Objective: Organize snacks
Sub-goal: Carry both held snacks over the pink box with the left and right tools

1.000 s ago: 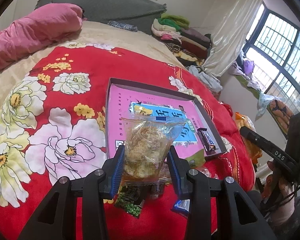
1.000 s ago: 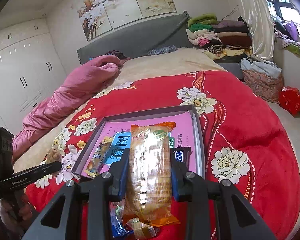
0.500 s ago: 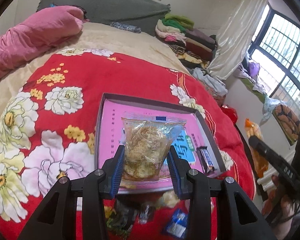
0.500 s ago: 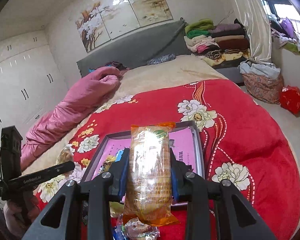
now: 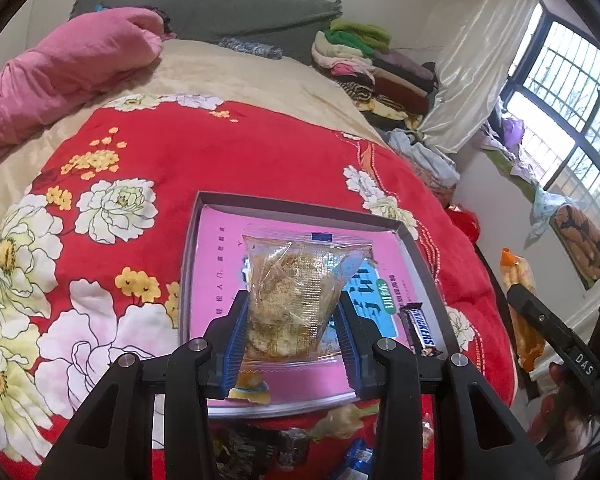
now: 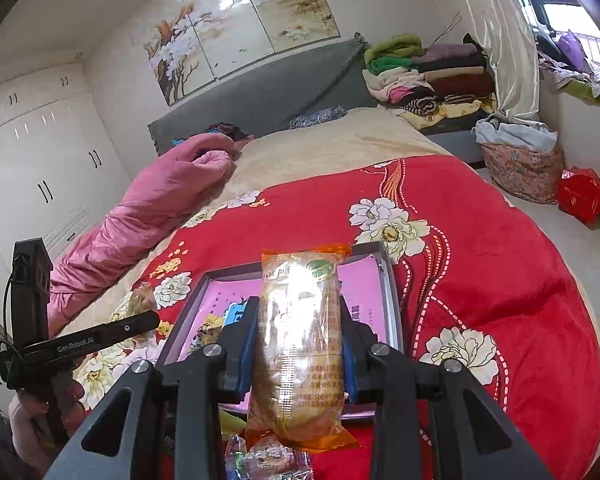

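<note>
While the left gripper (image 5: 292, 330) clamps a clear crinkly packet (image 5: 296, 300) of flaky golden pastry above the near end of the tray (image 5: 412, 240), the right gripper (image 6: 298, 346) pinches a long orange-edged bread wrapper (image 6: 300, 344), printed with small text, also over that tray's near edge. Loose wrapped snacks (image 5: 260, 448) lie just before the tray. Inside, on its pink liner, rests a dark bar (image 5: 420, 330) reading "SNICKERS". Beyond spreads a red floral blanket (image 5: 240, 160).

Bright window daylight, fisheye-warped dark edges
</note>
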